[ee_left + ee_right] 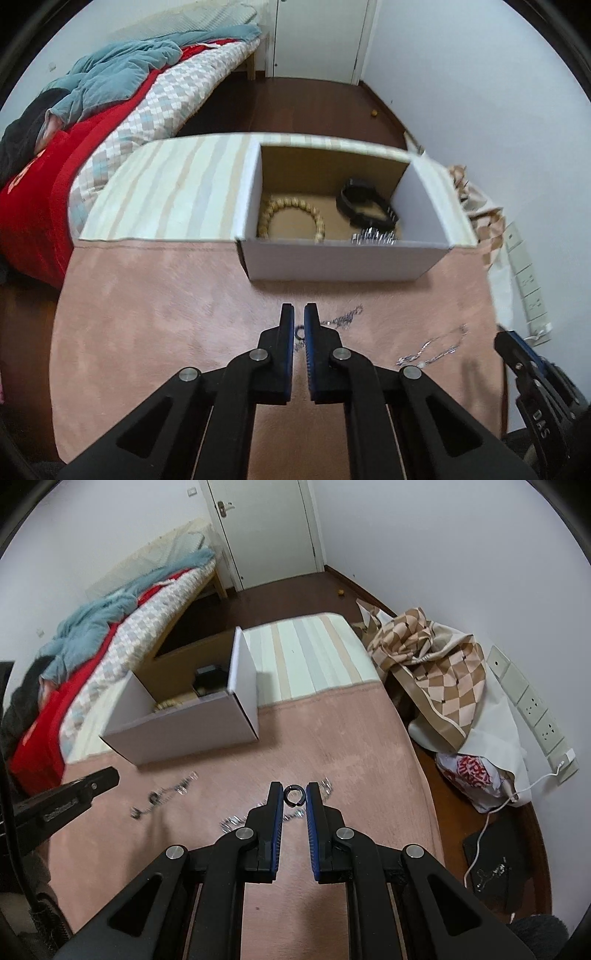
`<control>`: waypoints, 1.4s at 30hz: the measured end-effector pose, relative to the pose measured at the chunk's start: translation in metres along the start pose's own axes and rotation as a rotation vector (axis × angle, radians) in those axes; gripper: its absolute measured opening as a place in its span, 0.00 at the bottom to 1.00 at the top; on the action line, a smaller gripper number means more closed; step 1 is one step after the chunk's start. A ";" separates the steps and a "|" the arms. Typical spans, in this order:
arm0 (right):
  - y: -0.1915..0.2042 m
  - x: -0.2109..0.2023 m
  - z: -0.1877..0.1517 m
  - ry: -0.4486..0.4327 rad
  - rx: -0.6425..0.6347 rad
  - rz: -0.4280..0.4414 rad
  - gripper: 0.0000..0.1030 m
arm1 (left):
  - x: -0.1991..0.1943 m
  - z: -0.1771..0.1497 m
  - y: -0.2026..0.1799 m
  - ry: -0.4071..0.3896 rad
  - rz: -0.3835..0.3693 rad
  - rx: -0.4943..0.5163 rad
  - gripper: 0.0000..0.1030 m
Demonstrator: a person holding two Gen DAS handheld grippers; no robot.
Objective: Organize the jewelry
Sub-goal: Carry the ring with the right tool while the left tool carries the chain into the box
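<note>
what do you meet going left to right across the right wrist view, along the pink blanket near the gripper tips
left gripper → silver chain lying on the pink blanket → small black ring pinched in the right gripper → checkered cloth heaped off the blanket's right edge → wall sockets

Small black ring [293, 796] pinched between jaws; silver chains [162, 795] lie on pink cloth [332, 738].

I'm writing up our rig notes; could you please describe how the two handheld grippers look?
Both the left gripper and right gripper are matte black linkage frames with silver pivot pins and flat fingers faced with ribbed blue pads. White lettering marks their sides. No cables or sleeves are visible.
</note>
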State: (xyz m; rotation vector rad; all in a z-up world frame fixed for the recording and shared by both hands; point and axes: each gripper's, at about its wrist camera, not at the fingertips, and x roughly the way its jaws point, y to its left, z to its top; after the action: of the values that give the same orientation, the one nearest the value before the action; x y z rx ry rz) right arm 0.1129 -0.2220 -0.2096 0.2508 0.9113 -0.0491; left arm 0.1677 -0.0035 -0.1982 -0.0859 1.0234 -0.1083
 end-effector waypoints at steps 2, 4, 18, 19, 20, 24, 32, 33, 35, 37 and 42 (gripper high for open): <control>0.003 -0.005 0.008 -0.008 0.008 0.028 0.13 | -0.010 0.011 0.005 -0.011 -0.023 -0.013 0.03; 0.007 -0.008 0.020 -0.011 0.007 0.060 0.13 | -0.018 0.023 0.008 -0.022 -0.039 -0.015 0.03; 0.062 0.082 0.142 0.183 -0.098 0.197 0.13 | 0.035 0.115 0.014 0.074 -0.066 -0.002 0.03; 0.065 0.093 0.145 0.212 -0.105 0.199 0.12 | 0.040 0.118 0.015 0.086 -0.067 -0.003 0.03; 0.068 0.102 0.148 0.242 -0.112 0.200 0.13 | 0.044 0.121 0.016 0.096 -0.053 -0.007 0.05; 0.078 0.125 0.158 0.318 -0.131 0.196 0.13 | 0.050 0.131 0.017 0.118 -0.035 -0.024 0.08; 0.074 0.111 0.170 0.291 -0.096 0.202 0.36 | 0.036 0.136 0.022 0.066 0.020 -0.031 0.80; 0.073 0.107 0.171 0.285 -0.094 0.194 0.36 | 0.035 0.137 0.023 0.067 0.025 -0.031 0.80; 0.072 0.100 0.171 0.266 -0.099 0.171 0.36 | 0.032 0.135 0.026 0.063 0.038 -0.032 0.80; 0.070 0.091 0.168 0.251 -0.108 0.136 0.42 | 0.027 0.130 0.030 0.057 0.053 -0.037 0.91; 0.068 0.073 0.153 0.211 -0.167 0.021 0.71 | 0.014 0.115 0.036 0.034 0.108 -0.035 1.00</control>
State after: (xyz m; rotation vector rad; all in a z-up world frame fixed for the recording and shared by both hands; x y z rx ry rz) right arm 0.2862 -0.1870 -0.1646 0.1110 1.1162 0.0738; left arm 0.2752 0.0325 -0.1546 -0.0609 1.0621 0.0070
